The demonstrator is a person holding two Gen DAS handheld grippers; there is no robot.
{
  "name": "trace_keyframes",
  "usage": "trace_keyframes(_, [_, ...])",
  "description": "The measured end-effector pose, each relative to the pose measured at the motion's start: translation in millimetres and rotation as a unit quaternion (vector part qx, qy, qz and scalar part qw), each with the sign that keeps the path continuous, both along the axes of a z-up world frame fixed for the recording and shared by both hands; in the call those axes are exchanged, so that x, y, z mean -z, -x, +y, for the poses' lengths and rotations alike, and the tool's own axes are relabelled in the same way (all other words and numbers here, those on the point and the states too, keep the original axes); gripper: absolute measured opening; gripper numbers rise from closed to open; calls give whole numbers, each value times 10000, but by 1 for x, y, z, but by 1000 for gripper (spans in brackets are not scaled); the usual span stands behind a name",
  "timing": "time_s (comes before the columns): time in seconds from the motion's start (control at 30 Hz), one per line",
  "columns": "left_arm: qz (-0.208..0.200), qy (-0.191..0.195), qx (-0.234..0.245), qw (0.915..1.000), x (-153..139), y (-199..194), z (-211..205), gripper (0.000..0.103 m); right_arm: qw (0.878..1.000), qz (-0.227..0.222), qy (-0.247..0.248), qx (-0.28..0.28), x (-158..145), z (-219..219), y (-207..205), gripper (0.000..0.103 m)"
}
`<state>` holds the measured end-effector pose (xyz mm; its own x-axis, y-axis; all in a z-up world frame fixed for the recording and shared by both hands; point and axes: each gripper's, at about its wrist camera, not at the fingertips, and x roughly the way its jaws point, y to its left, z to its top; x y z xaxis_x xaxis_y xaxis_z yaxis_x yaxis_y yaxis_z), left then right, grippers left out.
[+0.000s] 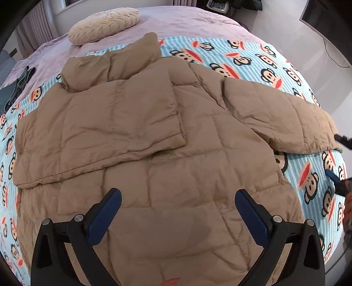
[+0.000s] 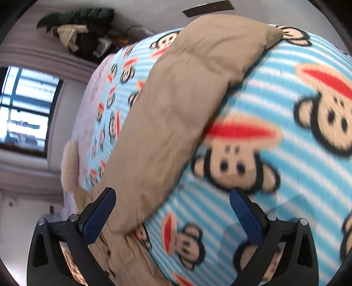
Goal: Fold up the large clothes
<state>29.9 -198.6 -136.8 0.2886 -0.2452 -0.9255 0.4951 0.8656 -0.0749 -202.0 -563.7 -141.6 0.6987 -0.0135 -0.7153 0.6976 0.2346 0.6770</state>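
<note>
A tan quilted puffer jacket [image 1: 154,154] lies spread on a blue striped monkey-print blanket [image 1: 253,59] on the bed. Its left sleeve [image 1: 105,123] is folded across the body. Its right sleeve [image 1: 286,118] lies stretched out to the right. My left gripper [image 1: 178,198] is open and empty, hovering over the jacket's lower body. My right gripper [image 2: 172,198] is open and empty just above the right sleeve [image 2: 176,110], near its cuff end; the view is blurred. The right gripper's fingertips [image 1: 332,176] show at the right edge of the left wrist view.
A cream round cushion [image 1: 103,24] lies on the lilac bedsheet [image 1: 187,19] at the head of the bed. Dark clothes [image 1: 19,83] lie at the bed's left edge. A window [image 2: 24,110] and a pile of dark things [image 2: 81,28] are beyond the bed.
</note>
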Motion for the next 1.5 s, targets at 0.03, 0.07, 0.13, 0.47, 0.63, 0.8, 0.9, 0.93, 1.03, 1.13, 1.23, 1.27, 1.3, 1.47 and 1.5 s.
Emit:
trace_keyframes(0.03, [10, -11, -5, 10000, 0, 0, -2, 103, 9999, -81, -68, 43, 1, -7, -2, 103])
trace_keyframes(0.07, [36, -26, -20, 10000, 1, 0, -3, 103, 9998, -144, -125, 65, 3, -12, -5, 103])
trace_keyframes(0.13, [16, -99, -106, 9999, 2, -1, -6, 103, 9990, -334, -278, 140, 6, -24, -10, 103])
trace_keyframes(0.47, [12, -51, -207, 9998, -2, -9, -4, 103, 9874, -1203, -857, 572, 10, -52, -21, 103])
trace_keyframes(0.63, [-41, 56, -338, 9994, -9, -15, 6, 103, 9847, -1012, -1300, 569, 21, -55, -28, 41])
trace_keyframes(0.8, [-182, 105, -472, 9987, -18, -26, 21, 103, 9764, -1349, -1559, 638, 29, -48, -32, 7])
trace_keyframes(0.9, [-237, 135, -583, 9979, -22, -34, 35, 103, 9800, -1480, -1302, 279, 11, -37, -48, 7])
trace_keyframes(0.93, [-246, 138, -623, 9977, -22, -37, 40, 103, 9812, -1490, -1215, 165, 5, -34, -53, 7])
trace_keyframes(1.03, [-265, 148, -791, 9964, -23, -47, 57, 103, 9836, -1568, -843, -302, -22, -15, -77, 7])
trace_keyframes(1.13, [-296, 194, -950, 9948, -25, -55, 75, 103, 9821, -1599, -416, -905, -54, 16, -113, 7])
trace_keyframes(1.23, [-384, 229, -1084, 9931, -28, -64, 94, 103, 9756, -1564, 67, -1542, -83, 56, -152, 7])
trace_keyframes(1.27, [-420, 242, -1122, 9925, -30, -68, 103, 103, 9719, -1572, 205, -1743, -92, 70, -165, 7])
trace_keyframes(1.3, [-448, 247, -1151, 9920, -31, -72, 110, 103, 9683, -1584, 309, -1909, -98, 83, -175, 7])
trace_keyframes(1.47, [-584, 252, -1394, 9882, -33, -93, 155, 103, 9359, -1496, 1036, -3016, -126, 192, -238, 7])
trace_keyframes(1.5, [-599, 253, -1453, 9872, -33, -97, 165, 103, 9271, -1386, 1240, -3253, -127, 220, -250, 7])
